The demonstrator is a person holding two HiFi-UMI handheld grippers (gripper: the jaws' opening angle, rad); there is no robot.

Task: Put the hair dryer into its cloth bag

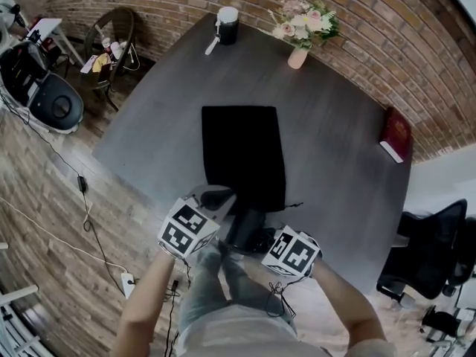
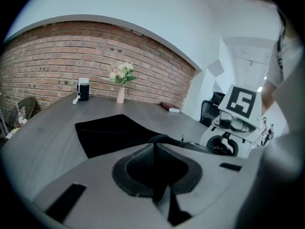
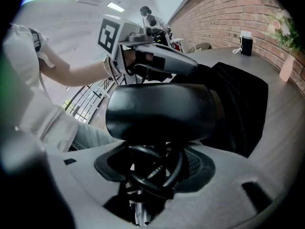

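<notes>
The black cloth bag (image 1: 243,155) lies flat on the grey table (image 1: 335,140), its mouth toward me. My left gripper (image 1: 217,198) is shut on the near edge of the bag (image 2: 112,133), and the fabric rises in a fold right at the shut jaws of the left gripper (image 2: 153,152). The black hair dryer (image 3: 159,111) is upright in my right gripper (image 3: 155,159), which is shut on its handle, where the cord (image 3: 152,173) is wound in loops. In the head view the hair dryer (image 1: 249,233) hangs at the table's near edge, just before the bag's mouth, left of the right gripper (image 1: 277,245).
At the far side of the table stand a vase of flowers (image 1: 301,30) and a black-and-white cylinder (image 1: 227,24). A red book (image 1: 395,134) lies at the right edge. An office chair (image 1: 428,255) stands to the right, a wicker chair (image 1: 111,39) and cables to the left.
</notes>
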